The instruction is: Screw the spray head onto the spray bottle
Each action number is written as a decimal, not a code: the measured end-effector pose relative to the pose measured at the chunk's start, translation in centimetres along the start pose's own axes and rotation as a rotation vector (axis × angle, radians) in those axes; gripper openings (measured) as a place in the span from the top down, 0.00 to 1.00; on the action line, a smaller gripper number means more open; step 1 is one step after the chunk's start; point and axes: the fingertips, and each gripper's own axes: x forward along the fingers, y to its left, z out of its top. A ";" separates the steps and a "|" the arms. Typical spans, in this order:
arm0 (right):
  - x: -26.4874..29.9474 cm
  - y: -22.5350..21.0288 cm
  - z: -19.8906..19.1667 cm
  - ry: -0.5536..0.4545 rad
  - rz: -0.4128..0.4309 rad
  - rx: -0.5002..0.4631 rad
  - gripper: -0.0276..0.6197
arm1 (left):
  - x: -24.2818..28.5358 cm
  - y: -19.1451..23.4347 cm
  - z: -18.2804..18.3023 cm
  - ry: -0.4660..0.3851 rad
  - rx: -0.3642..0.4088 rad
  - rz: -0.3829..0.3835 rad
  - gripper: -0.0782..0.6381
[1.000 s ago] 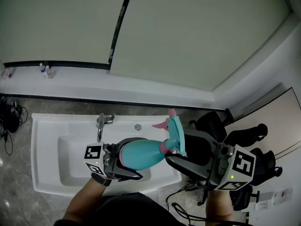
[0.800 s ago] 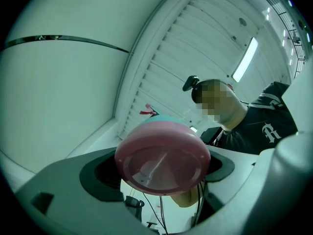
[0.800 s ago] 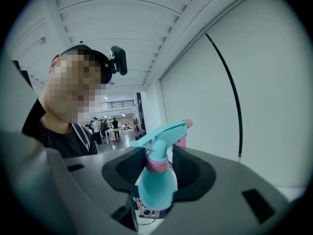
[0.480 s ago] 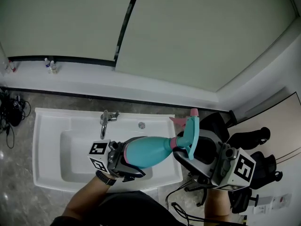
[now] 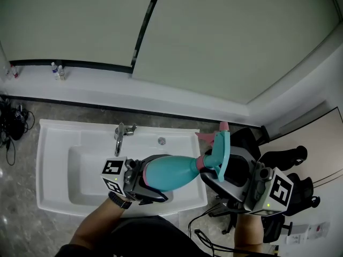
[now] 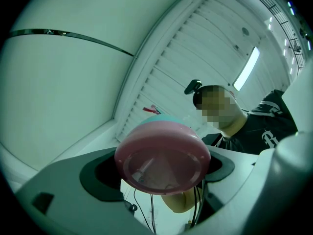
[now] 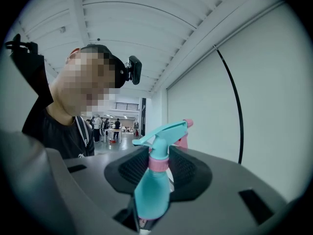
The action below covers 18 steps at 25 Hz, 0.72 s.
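**Spray bottle held in the air between two grippers, over the front right part of a white sink**

At the left, the sink (image 5: 53, 143) lies below, with its tap (image 5: 120, 135) at the back edge. The left gripper (image 5: 147, 182) has its fingers (image 6: 98, 175) pinching the spray bottle (image 5: 171, 173) by its wide lower end, and the left gripper view shows the pink base between the black pads. The teal body runs rightward over the sink's front right corner, neck to the right. The spray head (image 5: 222, 146) sits on the neck just past the sink's right edge, its pink nozzle toward the wall. The fingers (image 7: 129, 168) of the right gripper (image 5: 210, 162) have just been closing and pinch the spray head at its pink collar, one pad on each side. Whether the collar is screwed fully home cannot be told.
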 end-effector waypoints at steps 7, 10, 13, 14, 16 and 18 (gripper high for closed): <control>0.5 0.3 -0.6 0.012 0.001 0.000 0.76 | 0.0 -0.1 0.2 -0.013 -0.003 0.000 0.25; 0.5 -0.2 -1.1 0.014 -0.035 0.014 0.76 | 0.0 0.1 0.3 -0.025 0.002 0.017 0.25; 0.5 -1.2 -1.3 -0.004 -0.124 0.034 0.76 | -0.1 0.7 0.6 -0.031 0.039 0.072 0.25; 0.4 -1.7 -1.4 -0.008 -0.166 0.049 0.76 | -0.1 1.0 0.6 -0.024 0.066 0.106 0.25; 0.2 -2.8 -1.7 -0.008 -0.262 0.096 0.76 | -0.2 1.8 0.6 0.001 0.134 0.187 0.25; -0.1 -4.0 -2.2 0.000 -0.361 0.158 0.76 | -0.4 2.5 0.5 0.026 0.196 0.260 0.25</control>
